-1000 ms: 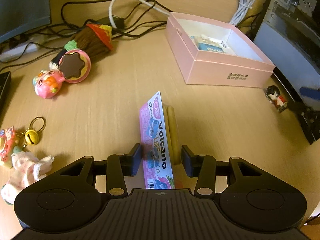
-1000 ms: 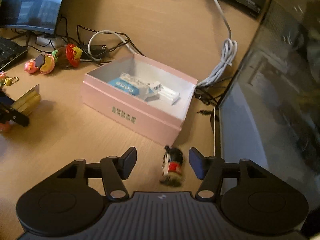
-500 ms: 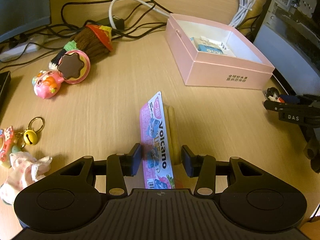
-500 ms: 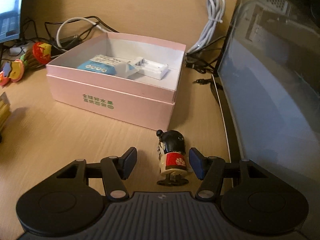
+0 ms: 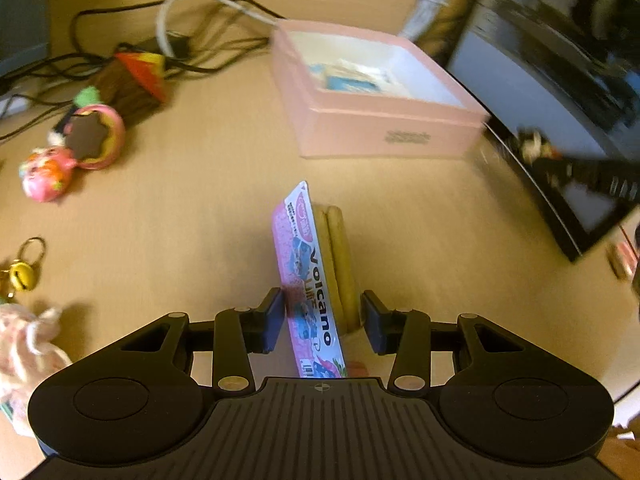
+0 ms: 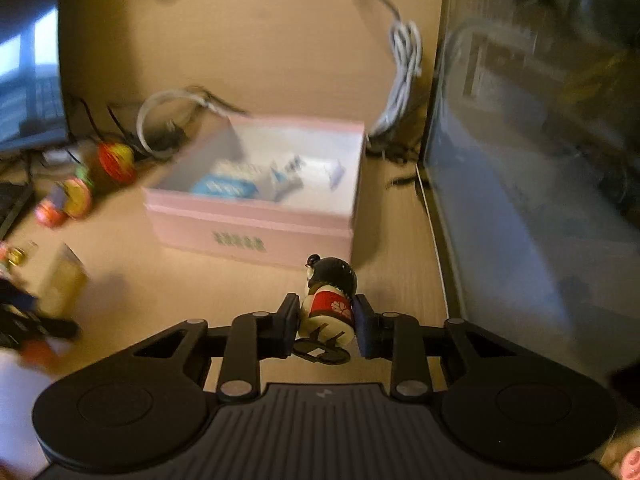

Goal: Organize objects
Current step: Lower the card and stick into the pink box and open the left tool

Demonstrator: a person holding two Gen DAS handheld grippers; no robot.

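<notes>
My left gripper (image 5: pixel 322 322) is shut on a pink "Volcano" snack pack (image 5: pixel 310 276) and holds it above the wooden desk, short of the open pink box (image 5: pixel 372 92). My right gripper (image 6: pixel 326 322) is shut on a small black-haired doll figurine in red (image 6: pixel 330 300), lifted off the desk just in front of the pink box (image 6: pixel 256 204). The box holds a blue-and-white packet (image 6: pixel 224 186) and small white items. The left gripper with its pack shows blurred at the left edge of the right wrist view (image 6: pixel 60 280).
A computer case (image 6: pixel 540 160) stands right of the box. Toys (image 5: pixel 92 136), a bell keychain (image 5: pixel 24 272) and a cloth doll (image 5: pixel 24 352) lie at the left. Tangled cables (image 5: pixel 192 44) run behind the box. A monitor (image 6: pixel 28 80) stands at the far left.
My right gripper closed on the doll figurine and lifted it off the desk. My left gripper carried the snack pack up and closer to the pink box.
</notes>
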